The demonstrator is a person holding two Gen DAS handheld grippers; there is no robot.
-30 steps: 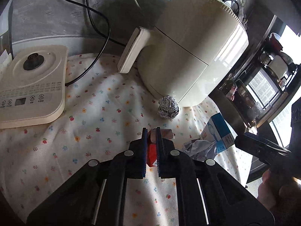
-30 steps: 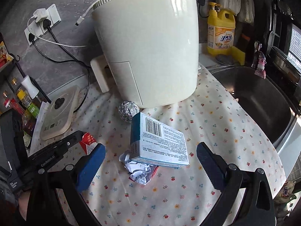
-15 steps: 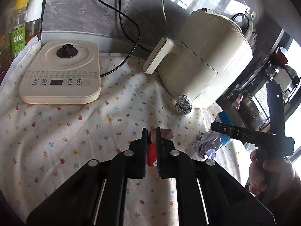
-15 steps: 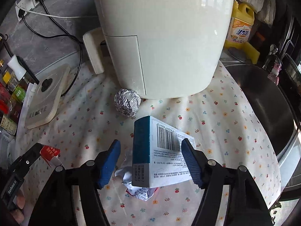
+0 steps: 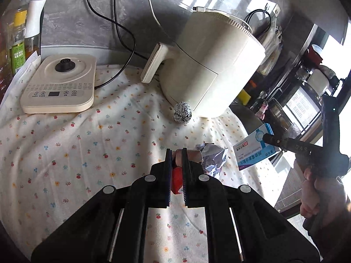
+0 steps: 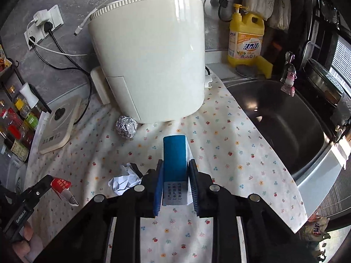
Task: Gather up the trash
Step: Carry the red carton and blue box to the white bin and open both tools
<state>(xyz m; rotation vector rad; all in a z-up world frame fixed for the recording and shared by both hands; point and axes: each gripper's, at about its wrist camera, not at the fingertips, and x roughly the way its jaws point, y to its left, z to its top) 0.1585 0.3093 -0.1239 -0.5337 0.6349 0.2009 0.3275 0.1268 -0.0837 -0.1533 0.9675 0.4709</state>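
Now the left gripper (image 5: 176, 153) has its fingers (image 5: 168, 164) squeezed almost together on a small red wrapper (image 5: 176, 178). A pale bit of the wrapper pokes out past the tips at 12 o'clock. In the right wrist view this same red wrapper (image 6: 61, 187) hangs from the left gripper at about 8 o'clock, up off the cloth.

The right gripper (image 6: 175, 164) has its blue fingers (image 6: 158, 183) pressed on both sides of a blue and white box (image 6: 175, 160). The gap between them is just as wide as the box. The box stands up on its edge between them, with its blue end pointing to 12 o'clock. In the left wrist view the box (image 5: 252, 151) sits at about 3 o'clock, tilted and lifted off the bench, with one dark finger across it.

A crumpled paper ball (image 6: 124, 179) lies on the flowered cloth (image 6: 219, 153) on the bench, just beside the right gripper at 9 o'clock. In the left wrist view this paper ball (image 5: 214, 157) is just right of the left gripper's tips.

A shiny foil ball (image 6: 126, 127) rests on the cloth at about 11 o'clock from the box, right at the foot of the big cream pot (image 6: 149, 54). A flat cream kettle base (image 5: 59, 87) sits at 10 o'clock in the left wrist view. A steel sink (image 6: 280, 122) is at 3 o'clock, and a yellow soap bottle (image 6: 245, 37) stands behind it.
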